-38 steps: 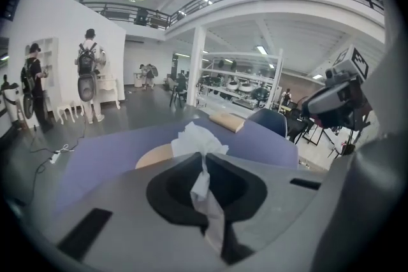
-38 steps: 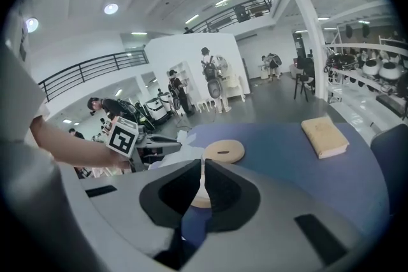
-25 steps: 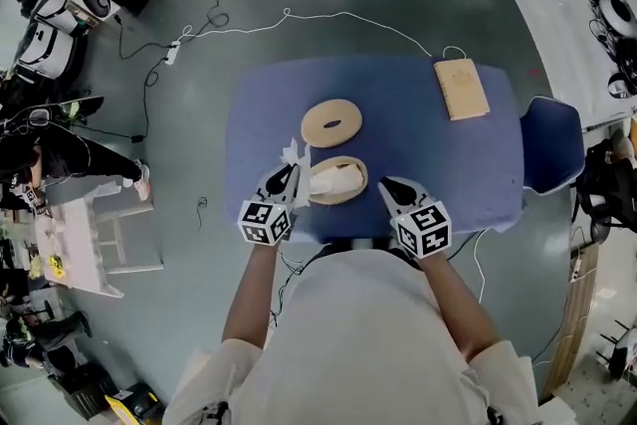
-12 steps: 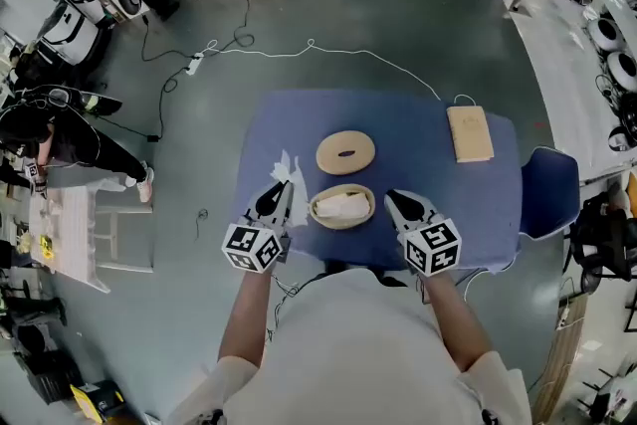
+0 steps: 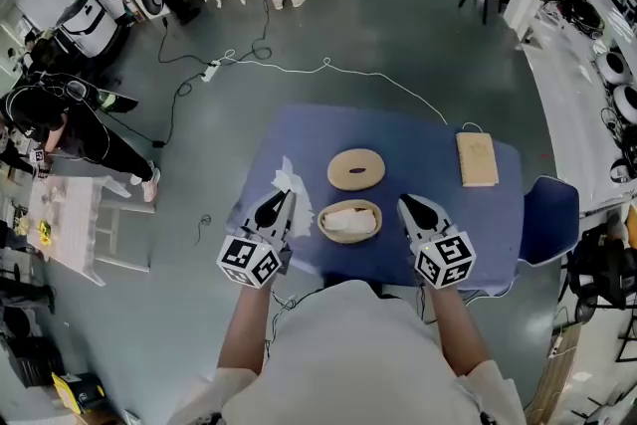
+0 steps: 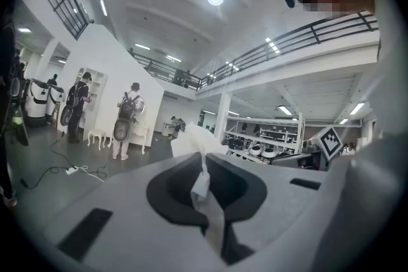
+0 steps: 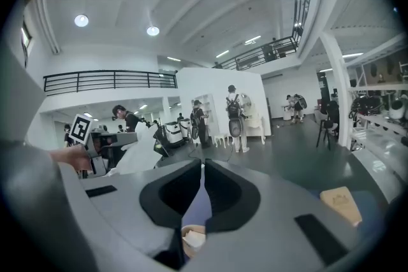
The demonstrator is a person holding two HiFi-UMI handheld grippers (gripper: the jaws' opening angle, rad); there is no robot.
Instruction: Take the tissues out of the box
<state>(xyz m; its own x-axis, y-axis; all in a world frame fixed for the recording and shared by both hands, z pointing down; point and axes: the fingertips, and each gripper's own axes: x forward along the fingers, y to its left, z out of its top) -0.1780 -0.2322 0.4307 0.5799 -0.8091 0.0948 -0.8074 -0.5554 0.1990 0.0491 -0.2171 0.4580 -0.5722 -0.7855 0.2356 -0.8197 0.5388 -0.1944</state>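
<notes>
An oval wooden box point(image 5: 349, 221) with white tissues inside stands near the front of the blue table point(image 5: 418, 146). Its oval lid point(image 5: 356, 168) lies just behind it. To the left of the box, my left gripper point(image 5: 278, 206) is shut on a white tissue point(image 5: 289, 182) that sticks up past its tips. In the left gripper view the tissue point(image 6: 203, 183) runs pinched between the jaws of the left gripper point(image 6: 204, 159). My right gripper point(image 5: 414, 209) hovers to the right of the box, shut and empty. The right gripper view shows the right gripper point(image 7: 203, 167) with the box point(image 7: 193, 239) below it.
A flat rectangular wooden box point(image 5: 477, 159) lies at the table's far right corner. A blue chair point(image 5: 550, 219) stands beside the table's right edge. A white cable point(image 5: 328, 65) trails on the grey floor behind. People and equipment stand at the far left point(image 5: 60, 129).
My left gripper has drawn left, away from the box, with the tissue in it. The right gripper keeps its place beside the box. The head view has shifted.
</notes>
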